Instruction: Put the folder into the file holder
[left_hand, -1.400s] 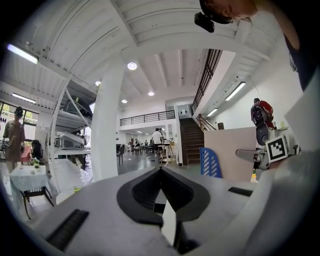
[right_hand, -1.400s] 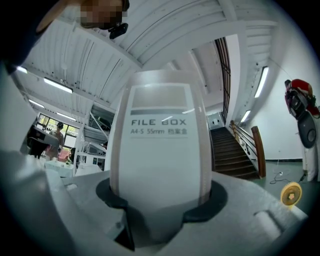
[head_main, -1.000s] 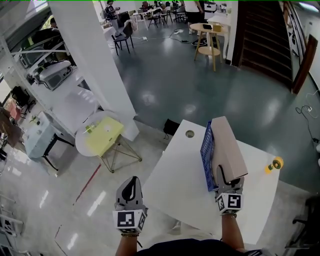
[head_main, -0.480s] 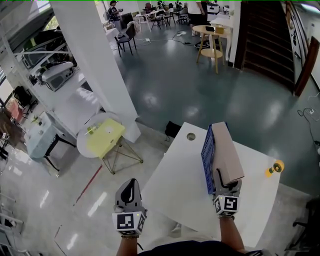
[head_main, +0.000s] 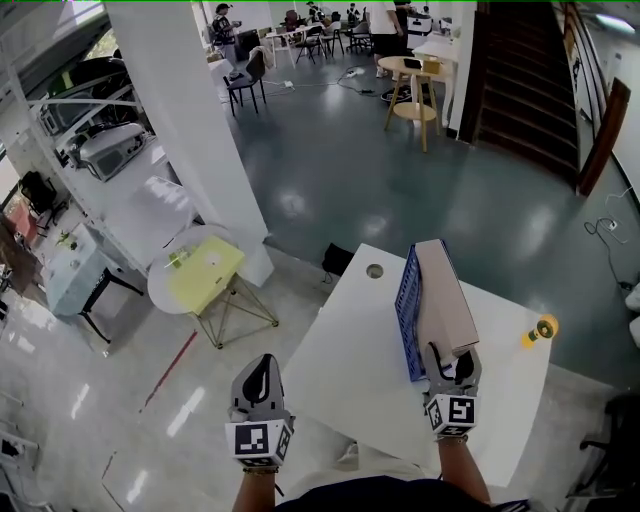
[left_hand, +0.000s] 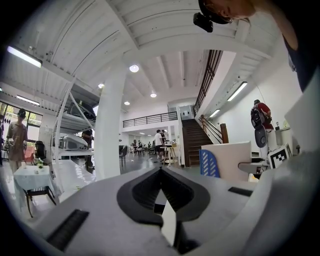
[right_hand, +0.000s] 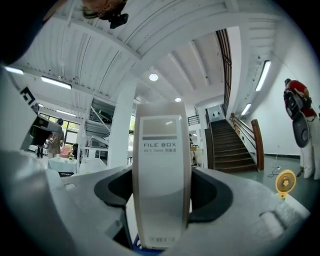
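We hold both grippers low in front of us, marker cubes towards us and jaws pointing away. Our left gripper (head_main: 262, 368) sits off to the left, jaws together with nothing between them. Our right gripper (head_main: 449, 358) reaches further forward on a bare forearm (head_main: 462, 472), its jaws opening, with the upright folder (right_hand: 161, 165) between them.

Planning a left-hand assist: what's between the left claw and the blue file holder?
Only bare white tabletop. Nothing stands between the left claw and the file holder. The head view shows this.
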